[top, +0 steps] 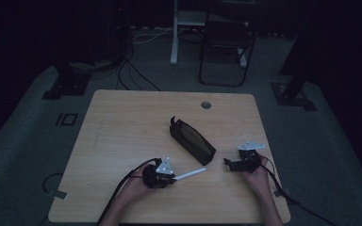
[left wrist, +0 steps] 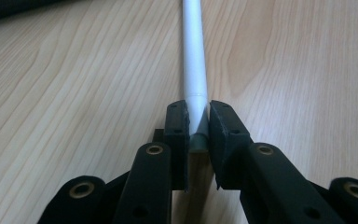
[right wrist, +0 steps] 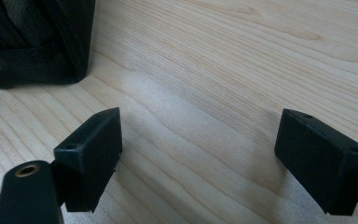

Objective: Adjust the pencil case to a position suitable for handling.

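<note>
A white pen (top: 191,173) lies on the wooden table (top: 122,122) near its front edge, pointing toward the lower end of a black zip pouch (top: 192,141). My left gripper (top: 173,178) is shut on the pen's near end. In the left gripper view the two pads squeeze the tapered grey end of the pen (left wrist: 195,56), and the left gripper (left wrist: 197,121) sits low over the wood. My right gripper (top: 228,163) rests to the right of the pouch. In its own view the right gripper (right wrist: 200,154) stands wide open over bare wood, with a corner of the pouch (right wrist: 32,42) at the upper left.
A round cable hole (top: 206,104) sits near the table's far edge. Beyond the table stand a dark folding chair (top: 226,42) and a white post (top: 174,33) on grey carpet. Cables trail from both grippers off the front edge.
</note>
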`<state>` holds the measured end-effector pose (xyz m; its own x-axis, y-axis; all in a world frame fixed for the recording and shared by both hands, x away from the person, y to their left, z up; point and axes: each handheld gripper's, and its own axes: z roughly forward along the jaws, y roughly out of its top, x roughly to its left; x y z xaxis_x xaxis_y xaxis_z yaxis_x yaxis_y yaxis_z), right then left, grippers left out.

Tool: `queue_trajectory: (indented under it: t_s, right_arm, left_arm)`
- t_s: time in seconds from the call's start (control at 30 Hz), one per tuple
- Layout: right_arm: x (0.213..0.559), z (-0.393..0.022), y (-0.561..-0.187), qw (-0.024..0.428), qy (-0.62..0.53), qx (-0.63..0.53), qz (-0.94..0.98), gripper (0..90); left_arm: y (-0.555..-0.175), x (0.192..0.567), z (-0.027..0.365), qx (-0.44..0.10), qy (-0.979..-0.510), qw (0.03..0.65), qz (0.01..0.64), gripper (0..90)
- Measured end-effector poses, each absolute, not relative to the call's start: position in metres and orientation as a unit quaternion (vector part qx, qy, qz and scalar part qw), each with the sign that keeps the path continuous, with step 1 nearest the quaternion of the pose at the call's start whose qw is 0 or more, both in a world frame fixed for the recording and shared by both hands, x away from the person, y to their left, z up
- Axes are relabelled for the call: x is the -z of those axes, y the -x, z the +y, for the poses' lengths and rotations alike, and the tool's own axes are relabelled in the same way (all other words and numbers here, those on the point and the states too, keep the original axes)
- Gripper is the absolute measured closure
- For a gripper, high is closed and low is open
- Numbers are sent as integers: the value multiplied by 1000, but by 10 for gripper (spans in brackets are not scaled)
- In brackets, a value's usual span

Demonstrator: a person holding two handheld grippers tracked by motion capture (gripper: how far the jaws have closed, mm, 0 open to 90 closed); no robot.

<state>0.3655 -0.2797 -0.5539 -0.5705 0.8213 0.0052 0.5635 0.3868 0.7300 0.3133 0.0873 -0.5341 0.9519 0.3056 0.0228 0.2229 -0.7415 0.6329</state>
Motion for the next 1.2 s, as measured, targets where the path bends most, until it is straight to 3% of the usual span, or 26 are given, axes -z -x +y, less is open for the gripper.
queue_trajectory:
  t_s: [0.07,0.2,0.3,0.57,1.0,1.2]
  right_arm:
    - [554,-280,-365,183,-427,-354,812,151]
    - [552,-283,-360,186,-429,-364,805,404]
    - [549,-284,-361,172,-438,-380,797,470]
    - [531,-271,-365,179,-419,-400,795,512]
    - [518,-247,-367,171,-392,-419,801,505]
    - [517,-248,-363,175,-389,-418,802,488]
  left_arm:
    - [-314,534,82,-62,-932,330,136,784]
    - [-315,534,63,-61,-934,331,118,784]
    - [-316,535,54,-62,-934,333,112,784]
    - [-320,534,33,-64,-937,330,93,783]
    - [-329,536,5,-75,-934,337,87,779]
    - [-336,538,-8,-83,-930,347,93,731]
